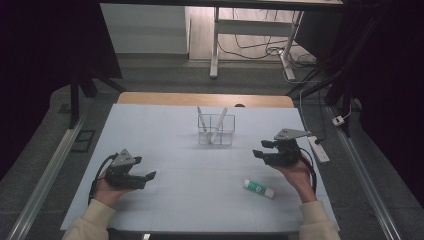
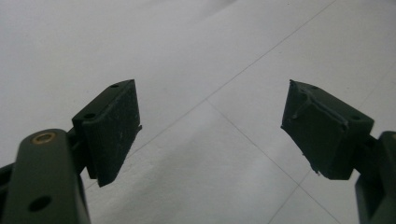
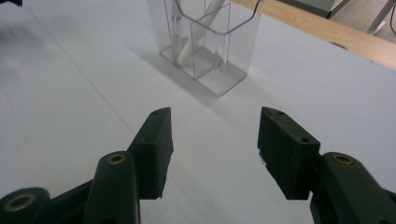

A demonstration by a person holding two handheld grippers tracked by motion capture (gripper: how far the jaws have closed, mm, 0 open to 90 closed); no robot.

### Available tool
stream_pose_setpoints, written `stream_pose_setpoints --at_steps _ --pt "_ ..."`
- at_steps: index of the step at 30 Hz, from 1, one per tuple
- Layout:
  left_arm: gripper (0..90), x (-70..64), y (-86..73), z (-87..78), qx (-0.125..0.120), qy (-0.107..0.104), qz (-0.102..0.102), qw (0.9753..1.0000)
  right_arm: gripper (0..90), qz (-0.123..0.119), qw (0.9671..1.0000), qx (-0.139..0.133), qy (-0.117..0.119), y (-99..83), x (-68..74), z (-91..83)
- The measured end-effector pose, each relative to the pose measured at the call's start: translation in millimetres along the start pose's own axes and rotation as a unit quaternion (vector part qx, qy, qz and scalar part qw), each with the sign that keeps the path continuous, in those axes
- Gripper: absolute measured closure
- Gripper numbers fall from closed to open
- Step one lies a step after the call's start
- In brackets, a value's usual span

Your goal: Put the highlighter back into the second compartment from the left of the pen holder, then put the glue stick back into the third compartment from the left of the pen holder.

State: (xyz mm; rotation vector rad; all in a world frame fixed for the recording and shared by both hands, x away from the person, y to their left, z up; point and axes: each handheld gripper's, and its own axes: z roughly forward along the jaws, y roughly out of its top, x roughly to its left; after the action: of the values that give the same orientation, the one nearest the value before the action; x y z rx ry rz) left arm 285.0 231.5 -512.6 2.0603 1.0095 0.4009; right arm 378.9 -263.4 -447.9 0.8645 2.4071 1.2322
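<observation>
Starting nearest your side of the worktop (image 1: 165,200), the glue stick (image 1: 259,188) lies flat, just in front of and slightly inward of your right wrist. Its long axis runs slantwise, from its white end up and left to its far end down and right, toward you. That puts it well nearer your right hand-held gripper (image 1: 258,150) than your left hand-held gripper (image 1: 150,176), which sits well apart across the sheet. The stick lies behind where the right jaws point, so you would judge that the hand needs to draw back and turn down over it, closing across the short width of the barrel rather than along it.

Both are empty. In the right gripper view the right hand-held gripper's (image 3: 212,135) jaws stand wide apart with nothing between them; the left gripper view shows the left hand-held gripper (image 2: 210,126) equally spread over bare sheet.

Farther off, ahead of the right jaws, stands the clear divided holder (image 3: 205,42) with two white pens (image 3: 198,32) leaning inside it.
</observation>
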Motion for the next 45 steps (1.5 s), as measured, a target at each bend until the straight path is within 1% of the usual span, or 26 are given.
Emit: stream_pose_setpoints --at_steps 5,9,10,11,17,18,25,28,30,31,35,39,42,44,45 --pt "19.4 0.8 -0.1 -0.5 -0.001 0.000 0.000 1.0000 43.5 -0.005 0.9999 0.016 0.003 -8.4 3.0 -10.7" --pt "19.4 -0.3 0.1 -0.7 -0.002 -0.001 0.003 1.0000 42.5 -0.005 0.9997 0.023 0.007 -13.9 2.8 -16.3" --pt "19.4 -0.5 0.2 -0.9 -0.002 -0.001 0.004 1.0000 42.2 -0.005 0.9996 0.028 0.008 -15.0 2.5 -17.7" --pt "19.4 -0.5 0.3 -1.1 -0.002 -0.001 0.004 1.0000 41.9 -0.003 0.9995 0.030 0.012 -16.7 2.3 -18.1" --pt "19.4 -1.5 0.4 -1.1 -0.004 -0.002 0.006 1.0000 40.5 -0.004 0.9983 0.055 0.016 -26.8 0.8 -22.3" --pt "19.4 -1.4 0.4 -1.1 -0.004 -0.002 0.006 1.0000 40.5 -0.006 0.9980 0.061 0.016 -27.5 0.8 -23.5" --pt "19.4 -1.1 0.3 -1.9 -0.005 -0.002 0.005 1.0000 39.7 -0.014 0.9966 0.077 0.028 -30.4 3.1 -27.7" --pt "19.4 -1.6 0.5 -2.2 -0.005 -0.002 0.006 1.0000 39.1 -0.019 0.9953 0.088 0.034 -31.1 5.9 -27.9" --pt "19.4 -1.4 0.7 -1.7 -0.005 -0.002 0.005 1.0000 38.4 -0.022 0.9943 0.098 0.037 -31.2 8.8 -28.1" --pt "19.4 -1.5 0.6 -1.2 -0.004 -0.003 0.005 1.0000 38.1 -0.028 0.9937 0.102 0.037 -31.3 9.8 -28.3" --pt "19.4 -1.9 0.6 -1.2 -0.004 -0.004 0.006 1.0000 35.9 -0.026 0.9922 0.115 0.042 -32.6 13.4 -28.8" --pt "19.4 -2.9 1.1 -1.1 -0.004 -0.004 0.007 1.0000 34.8 -0.024 0.9899 0.131 0.050 -34.5 15.4 -27.4" --pt "19.4 -4.1 1.7 -2.3 -0.005 -0.003 0.009 0.9999 34.4 -0.034 0.9856 0.154 0.060 -36.2 21.0 -24.3" --pt "19.3 -4.3 1.7 -3.2 -0.006 -0.003 0.008 0.9999 33.9 -0.044 0.9813 0.176 0.066 -37.1 25.8 -20.8" --pt "19.4 -4.5 1.8 -3.4 -0.007 -0.002 0.009 0.9999 33.9 -0.046 0.9801 0.180 0.068 -37.3 27.0 -19.7"
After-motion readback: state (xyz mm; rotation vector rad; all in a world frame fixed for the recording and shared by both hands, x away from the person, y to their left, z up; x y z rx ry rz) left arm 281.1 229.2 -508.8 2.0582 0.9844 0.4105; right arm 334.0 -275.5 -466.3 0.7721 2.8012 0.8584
